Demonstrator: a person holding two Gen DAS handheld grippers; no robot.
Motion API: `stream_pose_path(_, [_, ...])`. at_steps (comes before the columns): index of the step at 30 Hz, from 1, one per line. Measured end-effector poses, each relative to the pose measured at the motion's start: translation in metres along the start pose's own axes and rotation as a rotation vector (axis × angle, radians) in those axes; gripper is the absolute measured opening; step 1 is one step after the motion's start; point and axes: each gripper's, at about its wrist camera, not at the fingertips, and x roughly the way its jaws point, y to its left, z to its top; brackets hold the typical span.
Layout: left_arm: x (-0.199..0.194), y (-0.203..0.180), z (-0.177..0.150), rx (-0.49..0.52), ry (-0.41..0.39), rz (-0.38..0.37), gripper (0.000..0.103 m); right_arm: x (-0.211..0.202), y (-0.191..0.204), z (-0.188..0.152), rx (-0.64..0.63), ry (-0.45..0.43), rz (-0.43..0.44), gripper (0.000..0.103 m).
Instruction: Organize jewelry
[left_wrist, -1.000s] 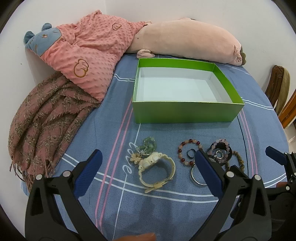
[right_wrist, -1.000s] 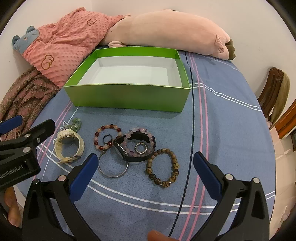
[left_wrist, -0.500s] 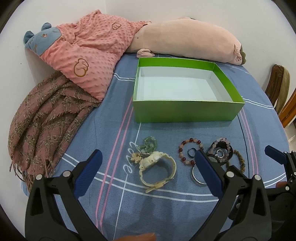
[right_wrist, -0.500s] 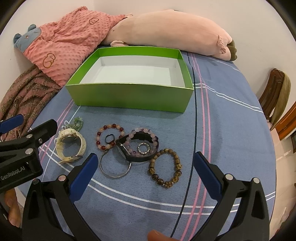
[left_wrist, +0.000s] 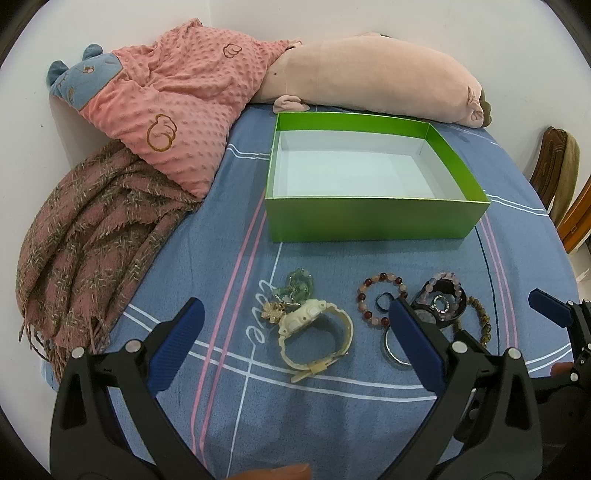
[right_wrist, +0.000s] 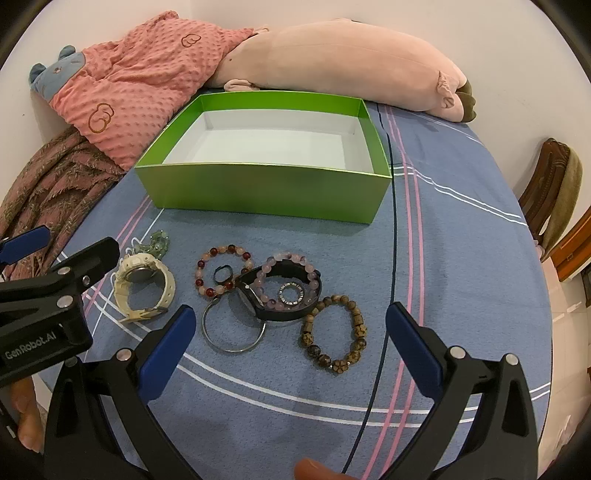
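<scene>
1. Jewelry lies loose on the blue striped bedsheet (right_wrist: 461, 240), in a row across the middle of the right wrist view; none of it is in the green box (right_wrist: 266, 195), which sits open at upper centre with its white floor bare.

2. Items, left to right: cream watch (right_wrist: 144, 288) with a green bead piece (right_wrist: 159, 242) touching its upper edge; red-and-pink bead bracelet (right_wrist: 223, 269) enclosing a small dark ring (right_wrist: 221, 274); silver bangle (right_wrist: 233, 326); black watch (right_wrist: 282, 295) overlapped by a pale purple bead bracelet (right_wrist: 291, 278); brown wooden bead bracelet (right_wrist: 334, 336).

3. Left hand-held gripper (left_wrist: 295, 347): released, holding nothing, its blue pads straddling the cream watch in the lower part of its own view.

4. Right hand-held gripper (right_wrist: 290, 350): released, holding nothing, poised low over the bangle and black watch.

5. Judgement: the task looks unstarted; the step in hand is a first pick.

6. Recommendation: take the separate pieces first, the cream watch or wooden bracelet. Close across one side of the band, not the whole loop.

7. Risk: the bangle, black watch and purple beads overlap and may drag one another.

8. Lift clear of the box wall before release.
</scene>
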Motion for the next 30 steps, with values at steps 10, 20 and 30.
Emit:
stream_pose_path(10, [0.0012,0.0004,-0.0015,0.001,0.0,0.0,0.101,-0.0006,0.0011,-0.0005,-0.002,0.0,0.001,0.102])
stream_pose_path(20, [0.0013,0.0004,-0.0016,0.001,0.001,0.001,0.101,-0.0004,0.0012,-0.0007,-0.003,0.002,0.002,0.102])
stream_pose_path(30, [0.0017,0.004,-0.004,0.002,0.008,0.002,0.101,0.0004,0.0019,-0.0015,-0.004,0.002,0.002,0.102])
